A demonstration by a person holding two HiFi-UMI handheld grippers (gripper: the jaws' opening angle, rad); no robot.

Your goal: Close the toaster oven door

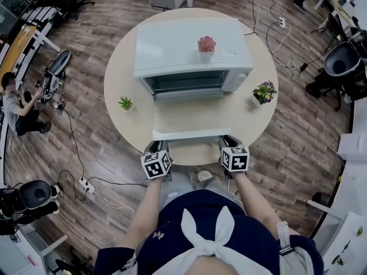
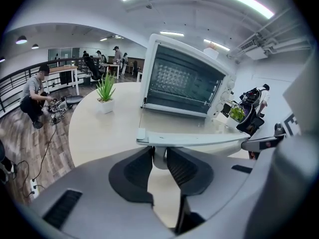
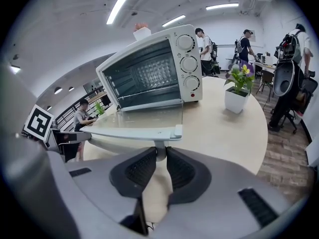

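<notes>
Two-handed hold on the handle [image 1: 191, 134] of the toaster oven [image 1: 192, 50] door [image 1: 189, 116]. Clamps the left gripper [image 1: 159, 146] near the handle's left end and the right gripper [image 1: 229, 144] near its right end, marker cubes up and toward the near rim of the round table [image 1: 123, 79].

Seen along the left gripper [image 2: 158, 156]: dark ribbed pads [image 2: 137, 171] squeezed from both sides on the short post [image 2: 159, 159] under the pale handle bar, tips tight against it. Same along the right gripper [image 3: 160, 156]: pads [image 3: 182, 173] clenched on the other post (the bar itself running off to the left above them).

Door down flat and level, hinged at the oven's front, glass face up, reaching toward the near side of the table with the handle along its near edge.

Stands at the far middle of the table, mouth open toward the near side, rack visible inside, three knobs [image 3: 189, 63] in a column on the right of its front. Carries a small pink plant [image 1: 206, 44] on its roof. Has a green plant [image 1: 125, 102] on the table left of the door and a white pot of purple and yellow flowers [image 1: 264, 92] right of it, both well apart from the grippers.

Beyond the table, wood floor [image 1: 92, 153] strewn with cables, and at the far left a crouching person [image 1: 14, 105].
</notes>
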